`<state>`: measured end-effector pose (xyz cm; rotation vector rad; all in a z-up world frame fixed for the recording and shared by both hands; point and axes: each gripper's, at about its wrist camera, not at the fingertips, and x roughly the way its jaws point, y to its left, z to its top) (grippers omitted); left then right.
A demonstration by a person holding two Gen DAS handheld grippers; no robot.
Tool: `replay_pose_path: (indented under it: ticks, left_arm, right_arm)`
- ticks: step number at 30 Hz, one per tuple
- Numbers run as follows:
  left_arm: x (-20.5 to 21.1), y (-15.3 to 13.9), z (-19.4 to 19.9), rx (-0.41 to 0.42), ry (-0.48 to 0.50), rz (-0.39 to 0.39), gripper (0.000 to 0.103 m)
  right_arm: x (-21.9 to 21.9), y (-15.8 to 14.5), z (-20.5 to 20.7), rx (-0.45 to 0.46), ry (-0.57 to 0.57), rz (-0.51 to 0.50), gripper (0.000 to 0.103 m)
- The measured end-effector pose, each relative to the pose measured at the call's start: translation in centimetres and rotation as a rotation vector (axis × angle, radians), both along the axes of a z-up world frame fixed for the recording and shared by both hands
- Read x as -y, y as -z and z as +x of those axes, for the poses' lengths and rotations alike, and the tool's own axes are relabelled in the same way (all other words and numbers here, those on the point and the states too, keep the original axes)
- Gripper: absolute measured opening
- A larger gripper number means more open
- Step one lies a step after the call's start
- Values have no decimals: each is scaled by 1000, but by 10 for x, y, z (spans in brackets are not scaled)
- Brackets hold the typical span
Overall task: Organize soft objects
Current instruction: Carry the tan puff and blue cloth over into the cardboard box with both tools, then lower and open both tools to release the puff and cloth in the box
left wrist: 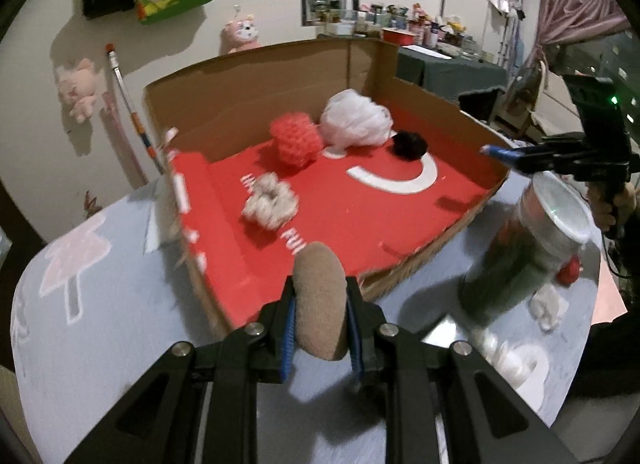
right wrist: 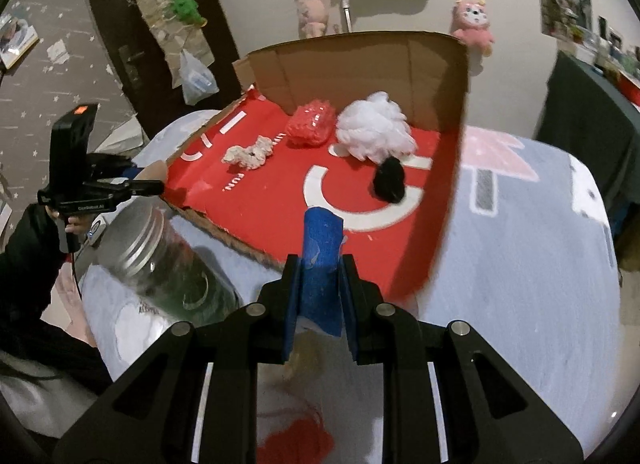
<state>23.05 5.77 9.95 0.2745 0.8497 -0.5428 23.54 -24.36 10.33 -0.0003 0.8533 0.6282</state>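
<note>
Left gripper [left wrist: 320, 312] is clamped on a tan fuzzy pad [left wrist: 320, 300], standing upright between the pads, hovering just short of the near edge of the cardboard box [left wrist: 248, 92]. Right gripper [right wrist: 320, 288] is pinched narrow on a blue soft strip [right wrist: 322, 252], also just short of the box's near edge.

Already in the box, on its red floor: cream scrunchie [left wrist: 270, 200], red knit ball [left wrist: 296, 138], white mesh pouf [left wrist: 356, 120], small black pompom [left wrist: 410, 144]. So 4 items in, 2 in transit.

Outside the box, on the blue blanket [left wrist: 100, 324]: a jar with a metal screw lid [right wrist: 140, 240] lying between the 2 grippers, not a soft item by my read. Something red and yarn-like shows blurred below the right gripper; can't tell what.

Step in hand, as I judge it: carry phase of the sort, both loads heading for the box.

Next move needs: clear the near cardboard lip, get over open red floor, then release. Free space looks best front centre. Keep clear of the jar.
</note>
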Motion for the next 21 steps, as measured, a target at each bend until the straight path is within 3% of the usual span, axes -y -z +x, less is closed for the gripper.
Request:
replay_pose_path:
  ticks: [9,21]
  left_arm:
    - [64,2,51,-60,36,86,23]
    - [109,29,121,-151,6,192,23]
  right_arm:
    - [-54,3,61,-49,-54,-94,19]
    - [-87,36,145,-259,46,-176,19]
